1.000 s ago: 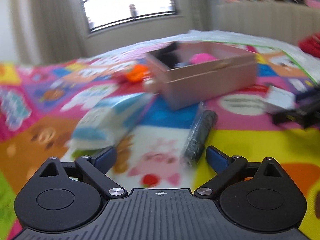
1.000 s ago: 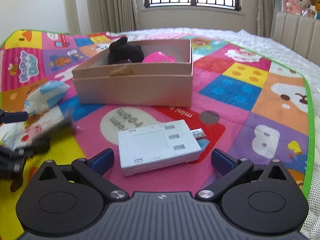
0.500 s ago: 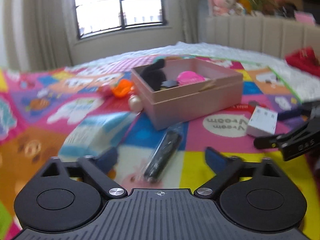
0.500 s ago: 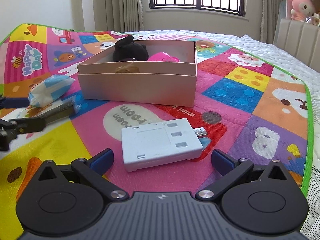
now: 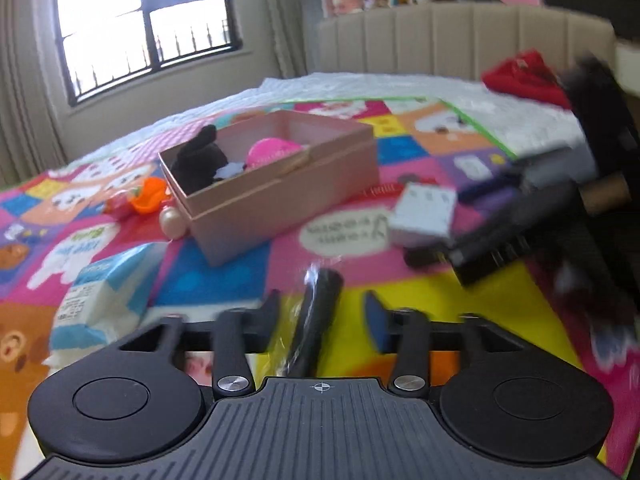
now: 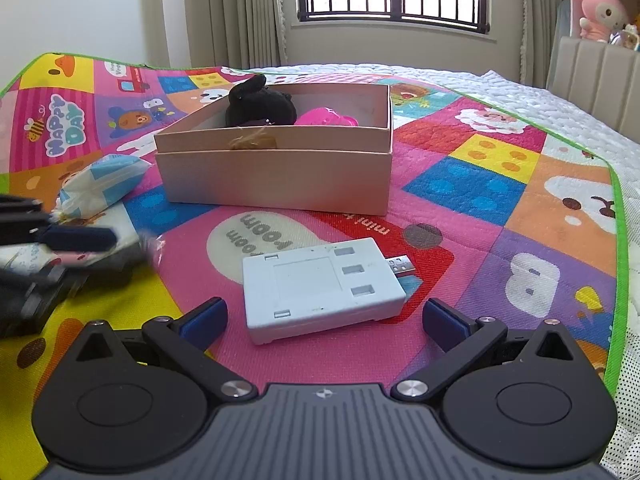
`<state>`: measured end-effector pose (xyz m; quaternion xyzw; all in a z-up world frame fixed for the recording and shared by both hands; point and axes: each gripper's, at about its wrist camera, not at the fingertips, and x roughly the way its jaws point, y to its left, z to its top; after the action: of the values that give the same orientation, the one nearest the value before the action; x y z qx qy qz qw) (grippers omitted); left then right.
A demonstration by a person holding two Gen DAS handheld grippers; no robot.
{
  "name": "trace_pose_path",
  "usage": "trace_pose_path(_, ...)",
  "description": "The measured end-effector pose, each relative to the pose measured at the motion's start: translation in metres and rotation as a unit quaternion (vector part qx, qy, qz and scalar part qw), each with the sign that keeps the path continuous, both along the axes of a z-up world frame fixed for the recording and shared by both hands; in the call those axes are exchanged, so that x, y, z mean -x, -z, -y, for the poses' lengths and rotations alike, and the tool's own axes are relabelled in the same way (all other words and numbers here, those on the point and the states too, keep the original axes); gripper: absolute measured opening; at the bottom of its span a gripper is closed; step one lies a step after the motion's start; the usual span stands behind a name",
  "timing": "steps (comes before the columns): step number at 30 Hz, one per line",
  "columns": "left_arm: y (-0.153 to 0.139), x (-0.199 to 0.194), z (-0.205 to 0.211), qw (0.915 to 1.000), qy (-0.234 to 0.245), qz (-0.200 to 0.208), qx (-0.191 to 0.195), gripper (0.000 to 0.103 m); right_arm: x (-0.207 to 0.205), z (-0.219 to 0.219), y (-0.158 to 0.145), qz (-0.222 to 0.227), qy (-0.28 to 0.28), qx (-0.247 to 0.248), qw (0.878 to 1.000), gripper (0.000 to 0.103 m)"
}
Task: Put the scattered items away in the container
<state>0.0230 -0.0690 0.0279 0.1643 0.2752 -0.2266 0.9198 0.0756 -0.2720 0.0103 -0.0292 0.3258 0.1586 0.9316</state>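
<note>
A pink cardboard box (image 5: 280, 192) (image 6: 276, 176) sits on the colourful play mat and holds a black plush (image 6: 260, 104) and a pink toy (image 6: 326, 116). My left gripper (image 5: 320, 312) is open, its fingers on either side of a black item in clear wrap (image 5: 316, 320) lying on the mat. My right gripper (image 6: 324, 316) is open just in front of a white USB adapter block (image 6: 320, 284), which also shows in the left wrist view (image 5: 424, 216). The left gripper shows blurred at the left of the right wrist view (image 6: 72, 240).
A blue-white tissue pack (image 5: 104, 296) (image 6: 100, 184) lies left of the box. An orange toy (image 5: 150, 194) and a pearly ball (image 5: 172, 222) lie by the box's far left corner. A red cloth (image 5: 520, 76) and a padded headboard (image 5: 460, 36) are behind.
My left gripper has moved forward over the wrapped black item and its fingers have narrowed around it. My right gripper has stayed nearly still over the white adapter.
</note>
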Motion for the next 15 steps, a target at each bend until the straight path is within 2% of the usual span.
trace_pose_path(3,0.004,0.009,-0.006,0.9987,-0.030,0.013,-0.039,0.083,0.001,-0.001,0.000,0.001,0.001,0.004,1.000,0.103)
trace_pose_path(6,0.004,0.004,-0.020,0.9937,-0.087,0.031,-0.064,0.095,0.001,-0.002,0.000,0.003,0.002,0.008,1.000,0.103)
trace_pose_path(12,0.009,-0.022,-0.058,0.9742,-0.207,0.040,-0.080,0.096,0.003,-0.006,-0.001,0.008,0.004,0.024,1.000,0.103)
trace_pose_path(15,0.006,-0.021,-0.072,0.9707,-0.232,0.034,-0.052,0.097,0.005,-0.007,-0.001,0.014,0.005,0.032,0.999,0.103)
